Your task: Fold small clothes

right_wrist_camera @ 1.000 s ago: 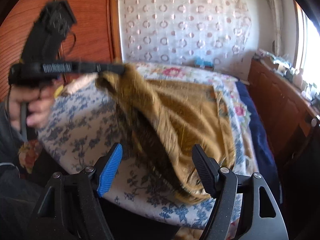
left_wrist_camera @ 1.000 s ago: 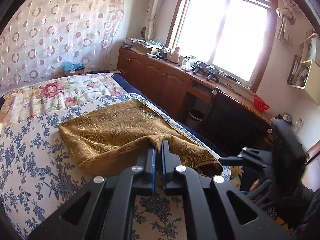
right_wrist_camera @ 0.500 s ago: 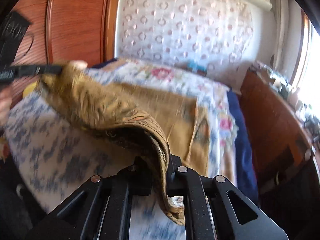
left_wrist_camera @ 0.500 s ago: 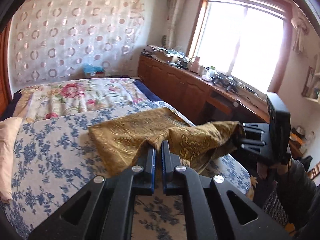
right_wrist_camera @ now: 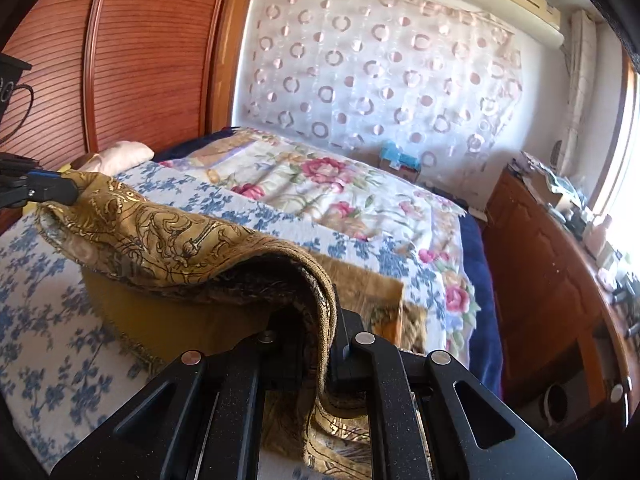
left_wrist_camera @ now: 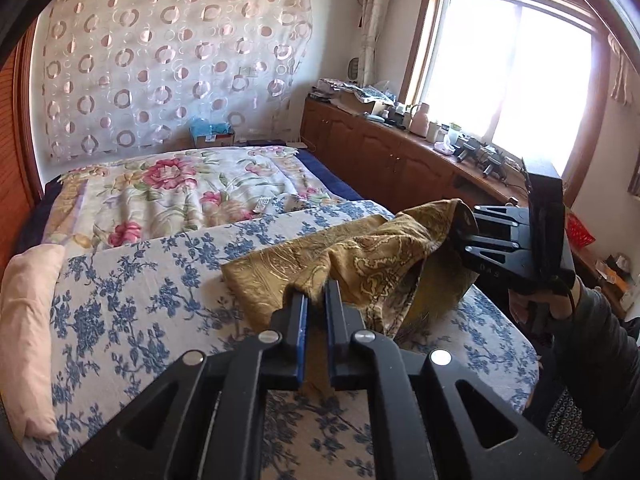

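Cloth (left_wrist_camera: 372,256) first, left wrist view: gold paisley garment, one edge pinched in your left tool (left_wrist_camera: 314,300), jaws closed tight on it. Far part lies flat on the blue-floral bedspread (left_wrist_camera: 120,312); near part is lifted and bunched, running across to your right tool (left_wrist_camera: 460,236), which clamps the opposite corner at the bed's right edge. To fold cleanly, I'd keep both corners level and the span between them taut, carry them together over the flat part, and lay them onto the far edge before letting go.

Right wrist view: right tool (right_wrist_camera: 328,344) closed on a thick fold of the cloth (right_wrist_camera: 168,240), which drapes over the jaws and hangs below them. Fabric arches left to the left tool (right_wrist_camera: 60,190), closed on the other corner. Under the arch, the lower layer rests on the bedspread (right_wrist_camera: 40,312).
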A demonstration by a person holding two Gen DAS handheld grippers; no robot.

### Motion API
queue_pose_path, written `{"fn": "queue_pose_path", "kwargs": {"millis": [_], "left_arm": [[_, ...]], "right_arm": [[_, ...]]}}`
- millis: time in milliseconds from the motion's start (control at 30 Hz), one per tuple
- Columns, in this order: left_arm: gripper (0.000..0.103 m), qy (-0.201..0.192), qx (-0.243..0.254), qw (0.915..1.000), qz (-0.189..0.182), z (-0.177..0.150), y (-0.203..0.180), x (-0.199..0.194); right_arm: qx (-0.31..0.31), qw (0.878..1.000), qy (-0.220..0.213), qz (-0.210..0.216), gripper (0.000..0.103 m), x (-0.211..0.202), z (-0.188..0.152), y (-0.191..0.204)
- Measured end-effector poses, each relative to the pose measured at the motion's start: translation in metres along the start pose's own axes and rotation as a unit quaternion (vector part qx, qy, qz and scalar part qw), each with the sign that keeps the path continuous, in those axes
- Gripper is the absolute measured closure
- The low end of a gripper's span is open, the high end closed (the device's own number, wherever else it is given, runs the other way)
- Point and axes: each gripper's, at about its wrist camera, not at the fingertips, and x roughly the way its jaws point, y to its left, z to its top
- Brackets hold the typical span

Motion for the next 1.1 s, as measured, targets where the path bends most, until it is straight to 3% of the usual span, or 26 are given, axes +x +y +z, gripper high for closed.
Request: {"fn": "queue_pose_path", "kwargs": {"millis": [267,300,400,667,767,833,900,1100], "left_arm": [[0.092,0.0,-0.023,0.9996,-0.013,0.006,0.021,0.009],[0.086,-0.006,-0.024,0.9996,-0.012,0.006,0.022,0.007],[0.083,-0.026,-0.029,0.9992,-0.001,0.008,0.031,-0.002],[0.081,0.013,-0.045,0.9988,0.011,-0.001,0.054,0.023],[0.081,0.033,-0.044,0.9985,0.007,-0.007,0.055,0.038],[0.08,0.045,-0.042,0.998,0.006,-0.009,0.054,0.049],[0.08,0.06,-0.042,0.9973,0.006,-0.012,0.054,0.063],[0.08,0.088,-0.045,0.995,0.015,-0.011,0.059,0.092]], "right_arm": [[-0.029,0.999,0.031,0.008,0.098,0.046,0.001,0.006],[-0.028,0.999,0.035,0.01,0.098,0.048,-0.001,0.004],[-0.028,0.999,0.045,0.008,0.098,0.058,-0.005,0.001],[0.006,0.999,0.049,0.01,0.096,0.073,0.012,-0.015],[0.033,0.998,0.056,0.002,0.083,0.08,0.019,-0.025],[0.056,0.997,0.055,-0.005,0.054,0.081,0.024,-0.035],[0.073,0.996,0.039,-0.021,0.045,0.076,0.028,-0.045],[0.081,0.995,0.04,-0.032,0.044,0.053,0.023,-0.062]]}}
